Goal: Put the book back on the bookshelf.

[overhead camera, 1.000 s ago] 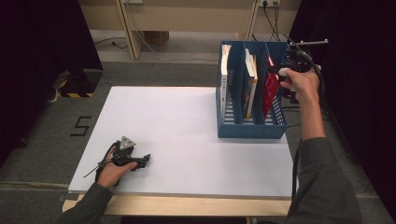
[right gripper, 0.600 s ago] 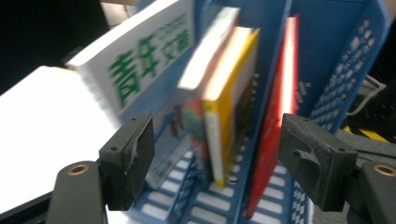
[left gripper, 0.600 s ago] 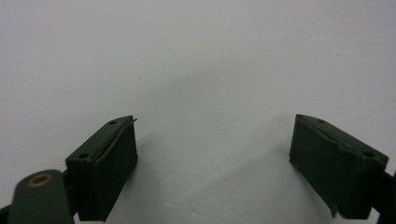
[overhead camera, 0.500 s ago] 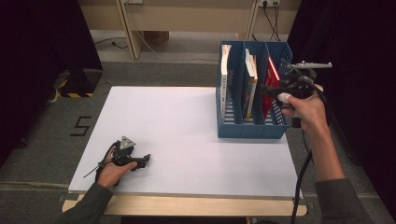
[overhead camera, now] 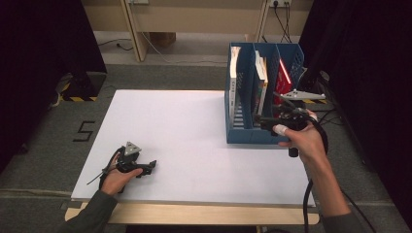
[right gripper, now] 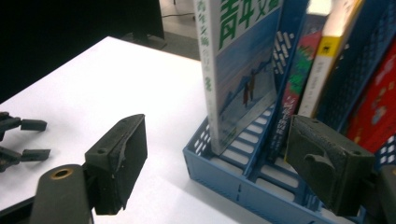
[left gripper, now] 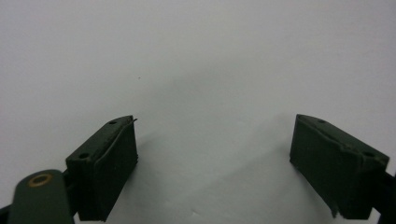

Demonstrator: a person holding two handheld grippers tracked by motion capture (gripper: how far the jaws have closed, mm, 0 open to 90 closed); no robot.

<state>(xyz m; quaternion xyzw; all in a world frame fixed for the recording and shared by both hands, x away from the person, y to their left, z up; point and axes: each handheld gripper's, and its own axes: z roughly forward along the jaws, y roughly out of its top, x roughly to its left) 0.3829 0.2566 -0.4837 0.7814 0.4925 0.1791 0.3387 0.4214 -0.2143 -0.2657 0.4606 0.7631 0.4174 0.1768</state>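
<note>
I see my right gripper point(overhead camera: 267, 122) with jaws that have just been opening and now stand spread with nothing between them, the blue file rack point(right gripper: 243, 179) with its upright books point(right gripper: 243, 70) just ahead, while my left gripper point(left gripper: 215, 168) rests spread over the white table point(left gripper: 196, 60).

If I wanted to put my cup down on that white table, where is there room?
Most of the white table is bare: the whole stretch between the left gripper near the front edge and the blue file rack at the right. It is crowded by the rack, where the right gripper hovers, jaws open, beside the books.
</note>
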